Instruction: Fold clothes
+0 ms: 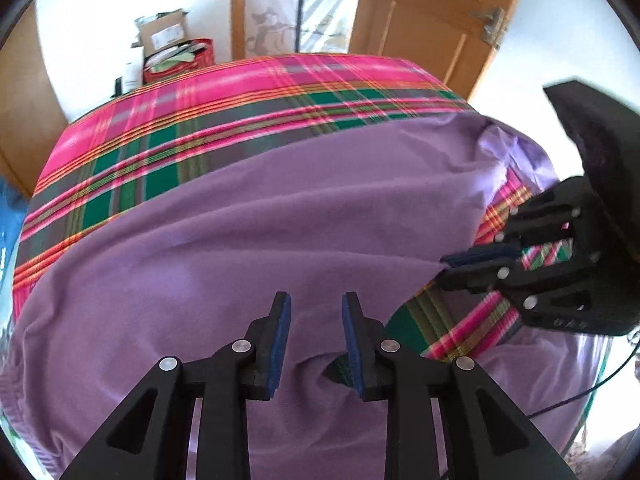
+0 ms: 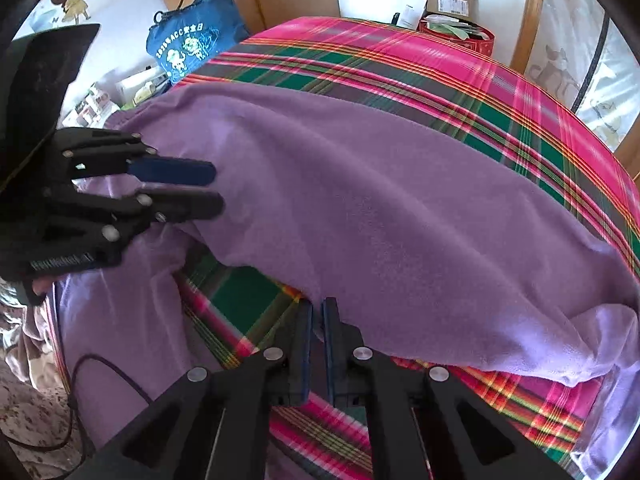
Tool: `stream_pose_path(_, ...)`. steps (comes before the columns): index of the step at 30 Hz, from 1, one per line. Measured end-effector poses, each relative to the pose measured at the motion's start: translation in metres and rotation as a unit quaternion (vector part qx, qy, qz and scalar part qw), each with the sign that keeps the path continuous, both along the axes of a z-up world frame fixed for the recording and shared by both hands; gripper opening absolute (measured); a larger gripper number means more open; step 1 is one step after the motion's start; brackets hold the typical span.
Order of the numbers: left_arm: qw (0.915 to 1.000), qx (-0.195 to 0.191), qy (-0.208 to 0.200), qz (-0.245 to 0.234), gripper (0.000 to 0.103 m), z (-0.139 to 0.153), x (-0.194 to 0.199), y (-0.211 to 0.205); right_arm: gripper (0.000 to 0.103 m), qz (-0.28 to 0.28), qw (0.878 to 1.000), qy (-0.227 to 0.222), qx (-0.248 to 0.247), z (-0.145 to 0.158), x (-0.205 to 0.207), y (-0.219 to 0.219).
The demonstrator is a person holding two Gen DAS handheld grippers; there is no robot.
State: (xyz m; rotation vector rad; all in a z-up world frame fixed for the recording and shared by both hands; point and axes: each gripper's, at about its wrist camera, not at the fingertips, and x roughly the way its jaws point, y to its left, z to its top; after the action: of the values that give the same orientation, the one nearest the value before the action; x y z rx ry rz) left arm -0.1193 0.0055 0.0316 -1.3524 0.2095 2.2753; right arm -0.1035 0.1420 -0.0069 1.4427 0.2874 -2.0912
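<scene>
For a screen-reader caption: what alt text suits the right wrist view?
The right gripper pinches the near edge of a purple garment spread over a pink-and-green plaid bedspread. The left gripper, jaws apart, hovers at the garment's left side.

Left hand-held gripper [image 1: 316,342] agape; right hand-held gripper [image 2: 318,354] nearly closed.

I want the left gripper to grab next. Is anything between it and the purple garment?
Nothing visible. The left gripper hangs open right over the purple garment, bare cloth between its fingers. The right gripper pinches the garment's edge off to the side.
</scene>
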Motion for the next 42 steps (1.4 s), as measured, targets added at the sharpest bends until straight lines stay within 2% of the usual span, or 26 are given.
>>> stream_pose_path(3, 0.9995, -0.028, -0.010, -0.015, 0.028, -0.009, 0.001, 0.003, 0.006, -0.006, 1.000, -0.003, -0.010, 0.000, 0.000, 0.005)
stream_pose_path(10, 0.9984, -0.031, -0.047, -0.002, 0.028, -0.016, -0.005, -0.010, 0.007, -0.019, 0.999, -0.015, -0.027, -0.003, 0.004, 0.017)
stream_pose_path(14, 0.9981, -0.039, -0.048, -0.006, 0.029, -0.015, 0.000, -0.012, 0.009, -0.027, 0.999, -0.022, -0.037, -0.005, 0.006, 0.024)
stream_pose_path(16, 0.9978, -0.044, -0.049, -0.007, 0.029, -0.014, 0.001, -0.011, 0.010, -0.046, 0.998, -0.013, -0.038, -0.001, 0.008, 0.036)
stream_pose_path(18, 0.9980, -0.039, -0.050, -0.005, 0.029, -0.012, 0.002, -0.012, 0.012, -0.097, 0.994, 0.005, -0.041, 0.007, 0.012, 0.070)
stream_pose_path(20, 0.9988, -0.025, -0.042, 0.000, 0.029, -0.006, 0.003, -0.014, 0.014, -0.157, 0.986, 0.021, -0.049, 0.015, 0.018, 0.112)
stream_pose_path(22, 0.9996, -0.004, -0.027, 0.004, 0.029, 0.003, 0.004, -0.013, 0.020, -0.228, 0.972, 0.039, -0.044, 0.020, 0.027, 0.153)
stream_pose_path(26, 1.0000, 0.005, -0.003, 0.000, 0.029, 0.014, 0.003, 0.002, 0.025, -0.365, 0.928, 0.067, -0.025, 0.018, 0.048, 0.225)
stream_pose_path(34, 0.9989, -0.002, 0.005, -0.046, 0.030, 0.011, -0.008, 0.067, 0.038, -0.418, 0.900, 0.115, -0.047, 0.003, 0.061, 0.260)
stream_pose_path(36, 0.9983, 0.006, 0.005, -0.058, 0.030, 0.011, -0.009, 0.082, 0.039, -0.401, 0.906, 0.128, -0.046, 0.004, 0.054, 0.250)
stream_pose_path(42, 0.9967, -0.015, 0.020, -0.078, 0.031, 0.004, -0.011, 0.119, 0.040, -0.359, 0.922, 0.137, 0.037, -0.002, 0.036, 0.219)
